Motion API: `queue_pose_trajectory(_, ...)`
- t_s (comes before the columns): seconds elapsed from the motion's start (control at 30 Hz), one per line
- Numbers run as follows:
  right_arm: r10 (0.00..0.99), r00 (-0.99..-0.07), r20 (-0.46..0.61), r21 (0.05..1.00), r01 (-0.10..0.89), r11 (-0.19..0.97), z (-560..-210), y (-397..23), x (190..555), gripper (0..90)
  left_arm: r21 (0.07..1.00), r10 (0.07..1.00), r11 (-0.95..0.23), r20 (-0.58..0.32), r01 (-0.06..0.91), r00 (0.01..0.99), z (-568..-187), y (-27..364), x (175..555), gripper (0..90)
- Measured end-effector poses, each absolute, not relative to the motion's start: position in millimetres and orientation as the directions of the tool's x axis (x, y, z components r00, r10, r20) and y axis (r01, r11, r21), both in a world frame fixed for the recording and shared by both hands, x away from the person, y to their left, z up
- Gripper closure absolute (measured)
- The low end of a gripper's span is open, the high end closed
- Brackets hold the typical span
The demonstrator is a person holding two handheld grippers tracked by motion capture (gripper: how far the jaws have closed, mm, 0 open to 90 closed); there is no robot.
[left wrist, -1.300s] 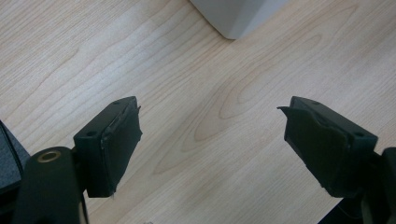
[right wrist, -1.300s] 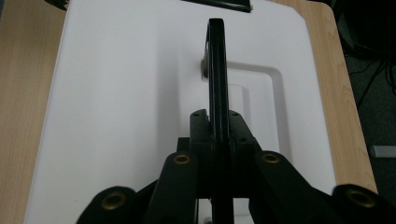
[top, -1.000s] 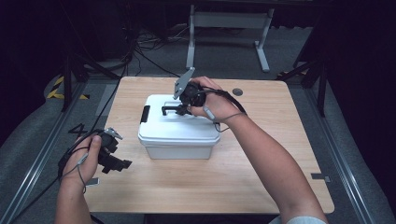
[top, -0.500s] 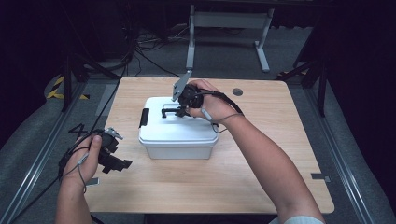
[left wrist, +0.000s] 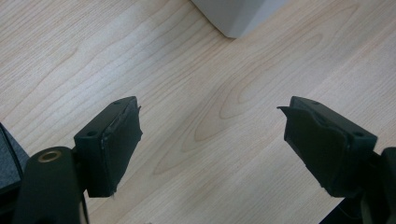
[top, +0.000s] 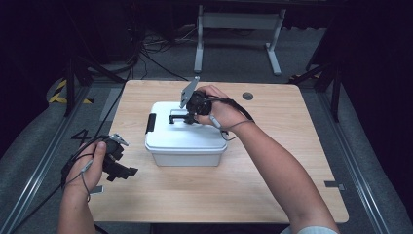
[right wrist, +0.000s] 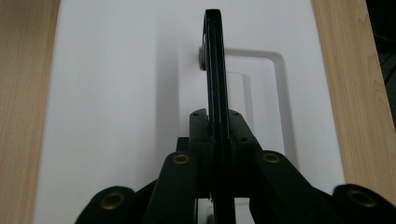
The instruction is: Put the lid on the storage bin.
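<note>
A white lidded box [top: 185, 144] stands in the middle of the wooden table [top: 272, 161]. Its black carrying handle [top: 176, 117] is swung up from the lid. My right gripper [top: 189, 118] reaches over the lid from the right and is shut on that handle. In the right gripper view the handle [right wrist: 215, 56] stands on edge, clamped between the pads [right wrist: 201, 135], above the white lid [right wrist: 107, 93]. My left gripper [top: 125, 171] rests by the table's left front edge, apart from the box. Its jaws stand wide open over bare wood [left wrist: 212, 140], with a box corner [left wrist: 233, 16] ahead.
A black latch [top: 151, 123] sits on the box's left end. A round cable hole [top: 248, 96] lies at the table's far right. A metal frame [top: 238, 22] and cables [top: 146, 58] are on the dark floor beyond. There is free wood in front of and to the right of the box.
</note>
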State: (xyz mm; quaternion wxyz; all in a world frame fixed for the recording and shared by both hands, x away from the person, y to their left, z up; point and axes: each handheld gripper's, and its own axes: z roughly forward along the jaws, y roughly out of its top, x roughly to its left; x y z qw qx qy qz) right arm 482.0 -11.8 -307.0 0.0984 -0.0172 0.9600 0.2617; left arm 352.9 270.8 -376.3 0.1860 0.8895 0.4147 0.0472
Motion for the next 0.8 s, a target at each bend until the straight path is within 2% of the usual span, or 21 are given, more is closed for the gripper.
queue_pose_trajectory(0.13, 0.018, -0.979, -0.205, 0.485, -0.085, 0.870, -306.0, -11.7, 479.1, 79.1, 0.369, 0.760, -0.582, -0.070, 0.724, 0.647, -377.1, 270.8, 353.7, 19.3)
queue_pose_trajectory(0.3, 0.039, -0.986, -0.165, 0.536, -0.057, 0.842, -302.2, -14.2, 474.8, 57.5, 0.365, 0.759, -0.584, -0.071, 0.725, 0.648, -378.3, 271.4, 354.4, 19.3)
queue_pose_trajectory(0.37, 0.050, -0.986, -0.158, 0.549, -0.046, 0.835, -301.5, -14.8, 473.4, 53.9, 0.367, 0.759, -0.582, -0.076, 0.726, 0.647, -378.4, 272.2, 353.8, 19.3)
queue_pose_trajectory(0.57, 0.058, -0.982, -0.180, 0.578, -0.057, 0.814, -292.0, -19.0, 463.7, 49.7, 0.368, 0.757, -0.585, -0.071, 0.723, 0.649, -377.7, 272.1, 353.2, 19.3)
queue_pose_trajectory(0.7, 0.095, -0.981, -0.170, 0.600, -0.027, 0.800, -284.0, -24.8, 458.0, 43.6, 0.373, 0.761, -0.578, -0.075, 0.726, 0.645, -377.9, 272.4, 352.5, 19.3)
queue_pose_trajectory(0.8, 0.131, -0.976, -0.174, 0.607, -0.002, 0.795, -278.4, -30.6, 453.2, 42.9, 0.375, 0.758, -0.583, -0.070, 0.721, 0.649, -377.3, 274.1, 352.7, 19.3)
